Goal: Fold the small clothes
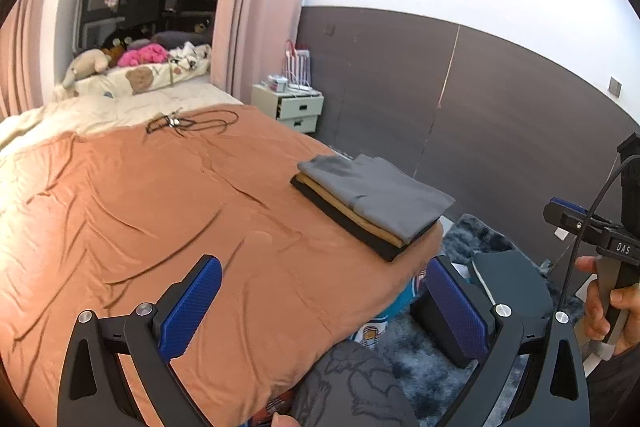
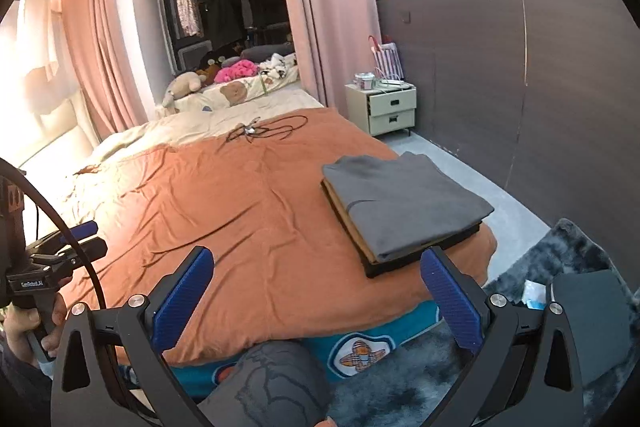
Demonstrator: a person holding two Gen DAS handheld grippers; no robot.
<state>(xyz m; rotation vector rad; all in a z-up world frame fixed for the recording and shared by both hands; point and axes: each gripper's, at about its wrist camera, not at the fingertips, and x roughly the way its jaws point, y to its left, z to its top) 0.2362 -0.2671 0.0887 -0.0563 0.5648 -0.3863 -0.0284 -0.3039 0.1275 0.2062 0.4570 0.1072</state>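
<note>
A stack of folded clothes (image 1: 372, 201) (image 2: 404, 203) lies near the right corner of the orange bedspread (image 1: 160, 211) (image 2: 248, 203): a grey piece on top, a tan one under it, a black one at the bottom. My left gripper (image 1: 328, 303) hovers open over the bed's near edge, nothing between its blue pads (image 1: 188, 311). My right gripper (image 2: 324, 299) is open too, just short of the stack, empty. Each gripper shows in the other's view, held by a hand (image 1: 604, 307) (image 2: 28, 331).
A black cable (image 1: 188, 123) (image 2: 264, 129) lies on the far part of the bed. Stuffed toys and bedding (image 1: 132, 67) sit beyond. A bedside cabinet (image 2: 388, 109) stands by the dark wall. A blue-grey shaggy rug (image 2: 560, 259) covers the floor at right. A knee in grey printed fabric (image 2: 268, 387) is below.
</note>
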